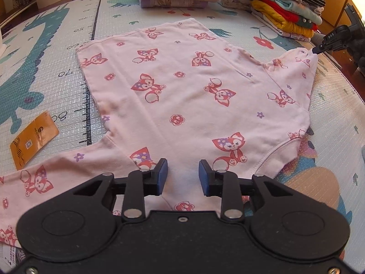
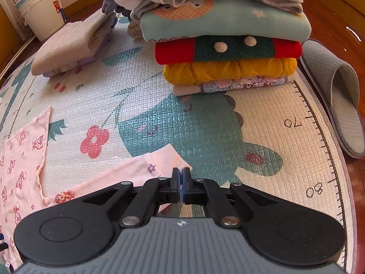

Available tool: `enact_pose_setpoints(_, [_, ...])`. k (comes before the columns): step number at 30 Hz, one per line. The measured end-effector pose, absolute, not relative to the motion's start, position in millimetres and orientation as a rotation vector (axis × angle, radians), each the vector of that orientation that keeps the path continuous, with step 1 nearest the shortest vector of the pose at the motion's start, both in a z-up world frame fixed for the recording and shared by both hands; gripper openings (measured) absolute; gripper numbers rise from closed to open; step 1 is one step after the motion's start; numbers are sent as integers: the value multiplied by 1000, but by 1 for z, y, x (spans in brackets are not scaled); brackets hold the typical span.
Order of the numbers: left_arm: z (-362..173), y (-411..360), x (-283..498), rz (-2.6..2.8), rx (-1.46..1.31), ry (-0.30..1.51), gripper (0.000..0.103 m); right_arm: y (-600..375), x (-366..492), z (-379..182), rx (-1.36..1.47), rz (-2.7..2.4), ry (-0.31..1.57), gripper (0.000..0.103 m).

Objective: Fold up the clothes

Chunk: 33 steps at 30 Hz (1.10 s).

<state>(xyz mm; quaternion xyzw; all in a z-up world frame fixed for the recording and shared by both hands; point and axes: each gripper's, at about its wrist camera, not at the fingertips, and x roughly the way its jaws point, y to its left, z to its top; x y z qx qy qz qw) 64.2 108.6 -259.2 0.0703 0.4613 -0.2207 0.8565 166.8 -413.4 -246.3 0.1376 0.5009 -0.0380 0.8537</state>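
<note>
Left gripper (image 1: pixel 183 173) agape over pink shirt (image 1: pixel 182 86); right gripper (image 2: pixel 181 178) pinching sleeve cuff (image 2: pixel 170 157), hem cut off

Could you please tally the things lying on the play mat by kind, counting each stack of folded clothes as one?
Pink fox-print cotton shirt, spread flat: 1
Stacks of folded clothes: 2
Orange foil packet: 1
Total: 4

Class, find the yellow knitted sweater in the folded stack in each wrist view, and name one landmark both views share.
Left wrist view: yellow sweater at upper right, low in the stack.
Right wrist view: yellow sweater upper centre, under the red and green garment.
Shared landmark: the pink fox-print shirt.
</note>
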Motion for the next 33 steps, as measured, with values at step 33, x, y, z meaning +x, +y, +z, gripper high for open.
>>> enact_pose_setpoints(33, [-263, 7, 45, -737, 333, 924, 44, -144, 56, -248, -605, 1049, 880, 14])
